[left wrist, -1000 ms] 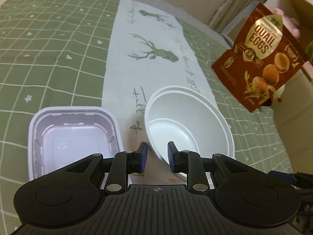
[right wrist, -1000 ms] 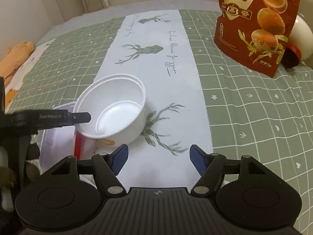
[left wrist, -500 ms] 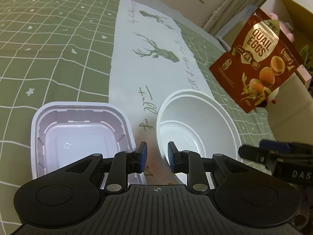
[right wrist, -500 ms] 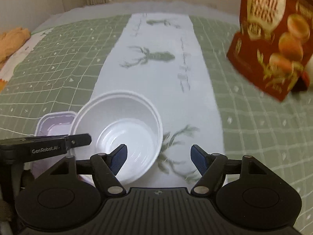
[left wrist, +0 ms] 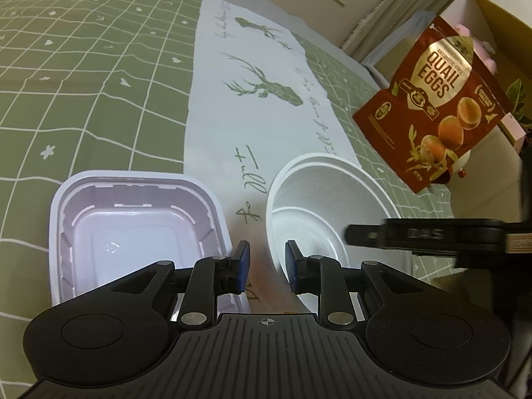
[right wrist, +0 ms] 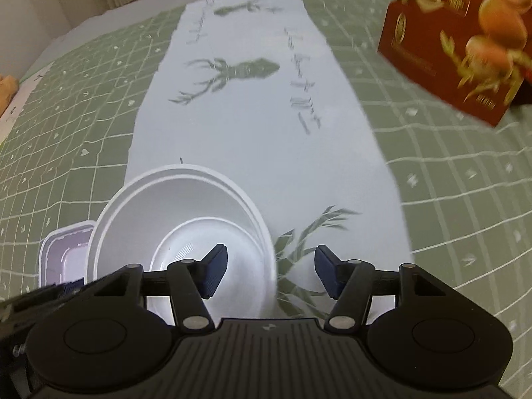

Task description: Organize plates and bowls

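Observation:
A white bowl, which looks like two nested ones with a doubled rim, stands on the white deer-print runner. My left gripper is shut on its near-left rim, one pad inside and one outside. A lilac square tray sits just left of the bowl. In the right wrist view, my right gripper straddles the right wall of the bowl. Its jaws are closing, and the pads do not touch the wall. One right finger reaches over the bowl in the left wrist view.
A red quail-egg bag stands upright on the green checked cloth to the right and beyond the bowl; it also shows as the bag at the upper right. A cardboard box stands behind it.
My right gripper has come down and left over the bowl, and its jaws have narrowed around the right wall. The left gripper keeps its hold and has barely moved.

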A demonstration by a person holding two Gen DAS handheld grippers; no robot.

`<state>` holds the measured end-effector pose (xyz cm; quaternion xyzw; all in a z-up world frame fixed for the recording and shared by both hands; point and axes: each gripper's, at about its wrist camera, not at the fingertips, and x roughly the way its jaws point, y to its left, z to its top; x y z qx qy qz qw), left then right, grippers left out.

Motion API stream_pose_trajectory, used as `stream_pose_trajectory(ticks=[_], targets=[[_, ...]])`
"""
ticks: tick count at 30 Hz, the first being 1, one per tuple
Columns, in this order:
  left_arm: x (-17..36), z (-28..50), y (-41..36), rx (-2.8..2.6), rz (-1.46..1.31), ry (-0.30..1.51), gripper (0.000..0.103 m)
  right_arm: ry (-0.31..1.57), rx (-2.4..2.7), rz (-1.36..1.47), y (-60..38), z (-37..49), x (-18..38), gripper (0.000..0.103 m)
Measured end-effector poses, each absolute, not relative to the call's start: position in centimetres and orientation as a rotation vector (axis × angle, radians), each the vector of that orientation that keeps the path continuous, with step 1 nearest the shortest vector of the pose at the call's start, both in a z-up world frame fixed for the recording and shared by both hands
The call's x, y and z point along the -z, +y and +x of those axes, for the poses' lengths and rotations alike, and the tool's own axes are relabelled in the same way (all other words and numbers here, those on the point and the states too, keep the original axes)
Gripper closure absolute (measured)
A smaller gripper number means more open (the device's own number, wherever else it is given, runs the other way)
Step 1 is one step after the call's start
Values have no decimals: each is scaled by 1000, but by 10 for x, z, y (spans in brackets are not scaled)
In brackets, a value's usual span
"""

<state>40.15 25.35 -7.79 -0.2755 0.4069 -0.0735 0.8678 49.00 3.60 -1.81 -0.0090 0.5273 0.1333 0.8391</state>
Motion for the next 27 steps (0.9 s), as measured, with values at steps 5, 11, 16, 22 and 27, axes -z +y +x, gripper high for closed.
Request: stream_pose_trajectory(ticks=[5,11,16,22,27], targets=[[79,402,255,159,-584,851,78,1136,-298,-48,54,500,36,46],[81,403,254,156,-582,850,78,1199,-301,-23,50,507,49,70],[82,403,254,157,-591,851,78,1252,-321,31,44,503,52,84],[56,385,257,147,-597,773,78,1236,-341,40,39,480,29,85],[-3,343,232,151,-511,629,78,1132,-415,63,18,441,-23,85]])
